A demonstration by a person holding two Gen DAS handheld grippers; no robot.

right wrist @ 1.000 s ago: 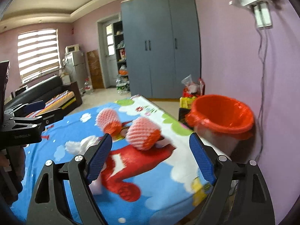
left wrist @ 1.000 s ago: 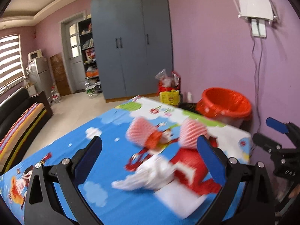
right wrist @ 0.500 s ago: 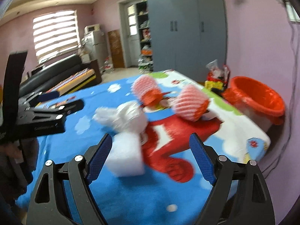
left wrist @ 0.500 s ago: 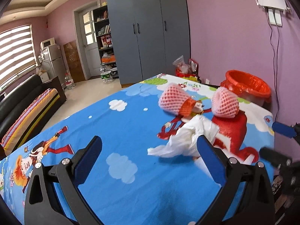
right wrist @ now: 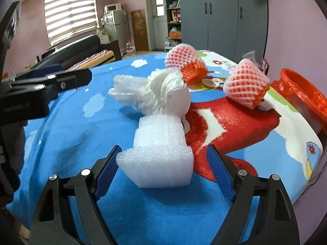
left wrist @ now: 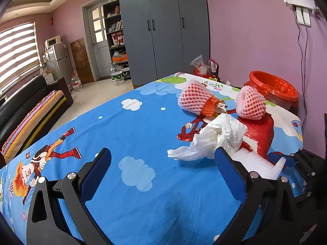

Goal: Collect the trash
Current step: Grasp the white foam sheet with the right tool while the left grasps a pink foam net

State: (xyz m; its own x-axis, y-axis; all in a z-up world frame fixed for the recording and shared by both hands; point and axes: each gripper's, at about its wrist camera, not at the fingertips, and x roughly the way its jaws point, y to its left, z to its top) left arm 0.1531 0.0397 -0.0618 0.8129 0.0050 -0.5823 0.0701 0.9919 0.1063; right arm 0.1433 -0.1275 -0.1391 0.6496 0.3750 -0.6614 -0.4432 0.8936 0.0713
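Two spread fingers of the right gripper (right wrist: 163,169) straddle the white foam block (right wrist: 161,153) on the blue surface (right wrist: 71,122), not pressing it. Left gripper (left wrist: 163,175) hangs released, empty. Closing off-centre could squash the foam, nudging it into the crumpled bag (right wrist: 155,91) behind.

Here's the left gripper (left wrist: 162,164), seen from its own camera: black plastic arms, angular, with triangular cut-outs in each side, and round silver screw heads on top of the linkages. Its fingers (left wrist: 95,172) carry flat blue pads, long and rectangular. Over to the right gripper (right wrist: 163,169), and it's the same build: black frame, silver screws, blue pads with a fine ribbed texture (clearer in this view). From the right camera, the left tool's black body bears small pale lettering, too blurred to read.
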